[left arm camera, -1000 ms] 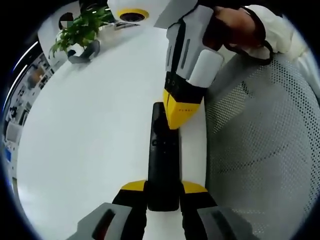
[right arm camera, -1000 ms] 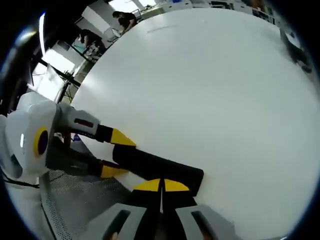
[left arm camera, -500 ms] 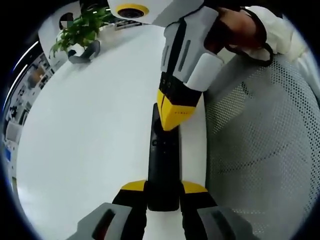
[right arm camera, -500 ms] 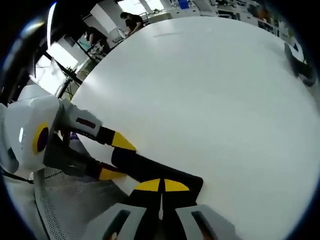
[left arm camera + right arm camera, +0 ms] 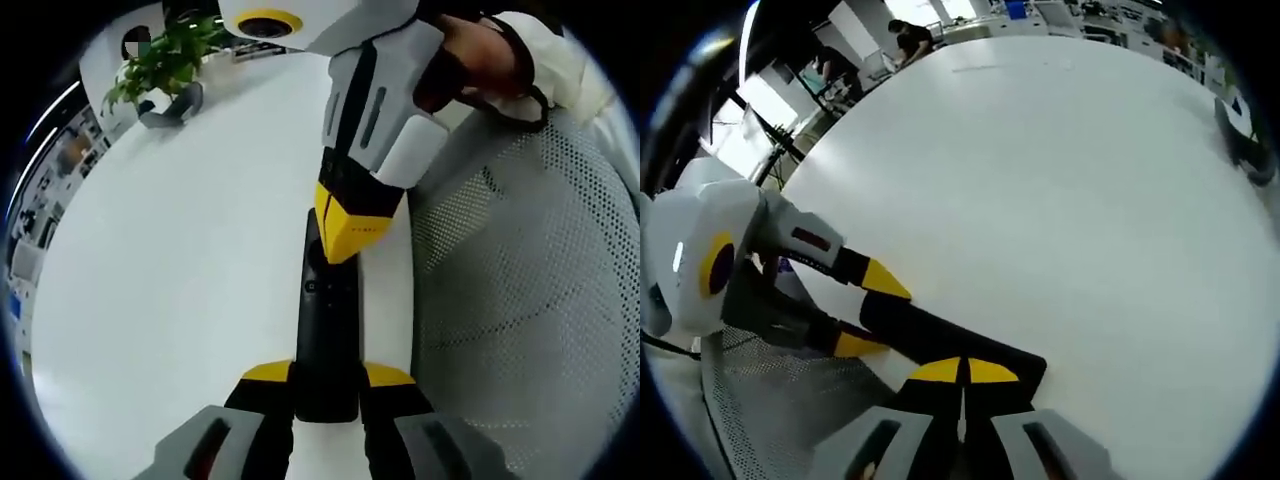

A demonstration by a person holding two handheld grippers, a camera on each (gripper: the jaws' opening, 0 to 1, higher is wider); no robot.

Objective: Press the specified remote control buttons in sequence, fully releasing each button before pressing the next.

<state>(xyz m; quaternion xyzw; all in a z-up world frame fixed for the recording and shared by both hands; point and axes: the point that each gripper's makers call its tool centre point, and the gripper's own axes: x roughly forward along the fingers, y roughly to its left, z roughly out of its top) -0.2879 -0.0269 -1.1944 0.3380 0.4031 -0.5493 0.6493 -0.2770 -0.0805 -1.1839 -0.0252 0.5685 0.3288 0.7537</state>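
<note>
A long black remote (image 5: 327, 330) lies on the white table (image 5: 170, 250) along its edge. My left gripper (image 5: 326, 375) is shut on the remote's near end, one yellow tip on each side. My right gripper (image 5: 338, 248) comes down from above, shut, its yellow tips over the remote's far, button end; I cannot tell whether they touch it. In the right gripper view my right gripper (image 5: 962, 372) hangs shut over the remote (image 5: 940, 335), and the left gripper (image 5: 872, 312) clamps it from the left.
A grey mesh chair (image 5: 520, 290) stands right beside the table edge, also seen as mesh chair (image 5: 770, 400). A potted plant (image 5: 160, 55) and a dark object (image 5: 170, 105) sit at the table's far side. A hand and white sleeve (image 5: 500, 55) hold the right gripper.
The right gripper's tips have shifted a little sideways over the remote's far end. The right gripper view has turned slightly. The left gripper and remote have stayed still.
</note>
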